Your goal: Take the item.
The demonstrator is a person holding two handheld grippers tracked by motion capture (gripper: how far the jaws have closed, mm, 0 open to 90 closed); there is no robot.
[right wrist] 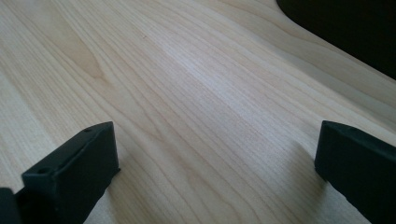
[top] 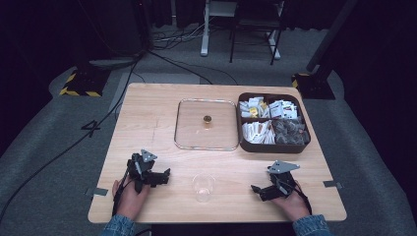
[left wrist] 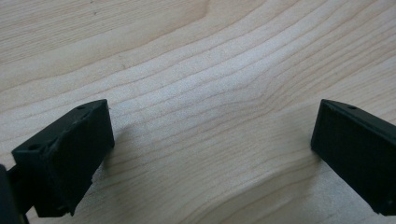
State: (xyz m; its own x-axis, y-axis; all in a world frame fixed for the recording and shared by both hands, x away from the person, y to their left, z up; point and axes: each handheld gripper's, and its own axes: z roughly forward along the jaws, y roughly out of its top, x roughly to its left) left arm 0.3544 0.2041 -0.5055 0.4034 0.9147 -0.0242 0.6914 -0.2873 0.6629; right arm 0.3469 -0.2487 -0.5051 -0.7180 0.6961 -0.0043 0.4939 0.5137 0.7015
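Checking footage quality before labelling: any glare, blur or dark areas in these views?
High view: table evenly lit, surroundings dark, clear cup faint against the wood. Left gripper view: pale sheen on the grain, soft shadows beside the jaws. Right gripper view: similar sheen, jaws slightly soft.

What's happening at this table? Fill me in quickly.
A person sits at a wooden table with a two-jaw gripper in each hand. The left gripper and right gripper both rest near the front edge, jaws wide open and holding nothing. A clear plastic cup stands between them, untouched. Farther back a glass lid with a small knob lies flat beside a brown compartment box of packets. Nothing is being handled at this moment.
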